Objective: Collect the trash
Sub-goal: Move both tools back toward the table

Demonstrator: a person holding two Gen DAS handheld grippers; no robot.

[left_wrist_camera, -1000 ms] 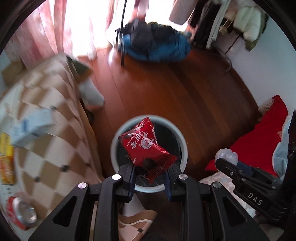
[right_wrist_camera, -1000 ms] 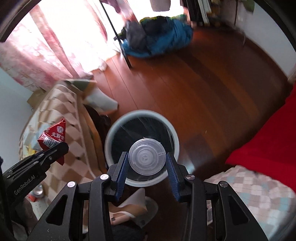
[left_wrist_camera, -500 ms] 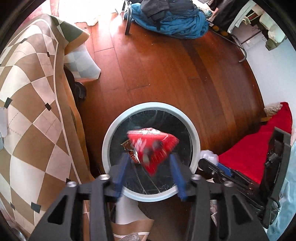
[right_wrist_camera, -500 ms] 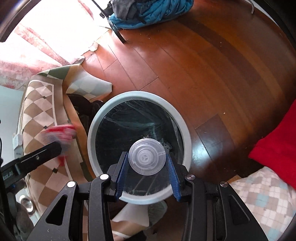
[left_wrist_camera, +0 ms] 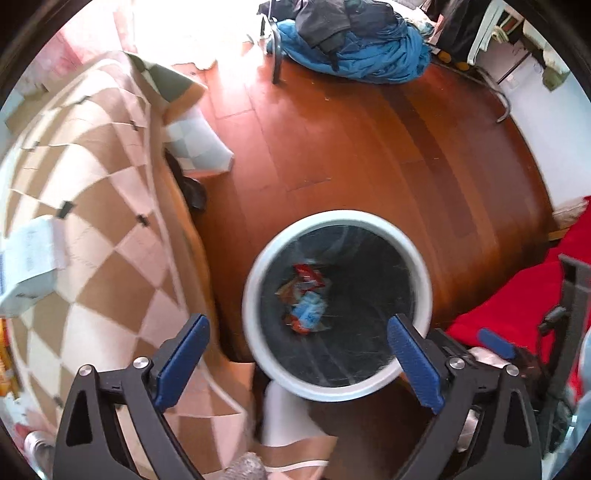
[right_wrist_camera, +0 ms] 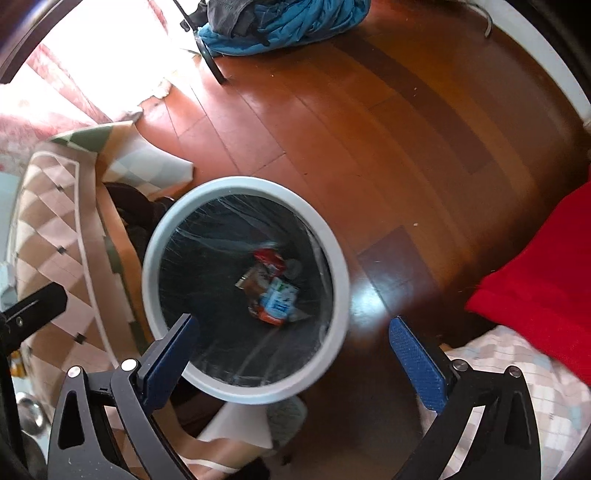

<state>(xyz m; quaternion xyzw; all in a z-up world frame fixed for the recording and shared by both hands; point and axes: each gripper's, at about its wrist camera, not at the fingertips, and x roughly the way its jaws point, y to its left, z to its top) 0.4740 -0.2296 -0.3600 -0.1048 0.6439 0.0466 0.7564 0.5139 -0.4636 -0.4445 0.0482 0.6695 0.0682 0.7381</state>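
Red and blue wrappers lie crumpled at the bottom of the round bin, which has a pale rim and a dark liner and stands on the wooden floor beside a checked-cloth worktop. Left gripper above the bin, jaws spread wide, holding nothing. Right gripper likewise wide open and empty over the rim. Blue clothes pile far across the floor; red fabric at right.
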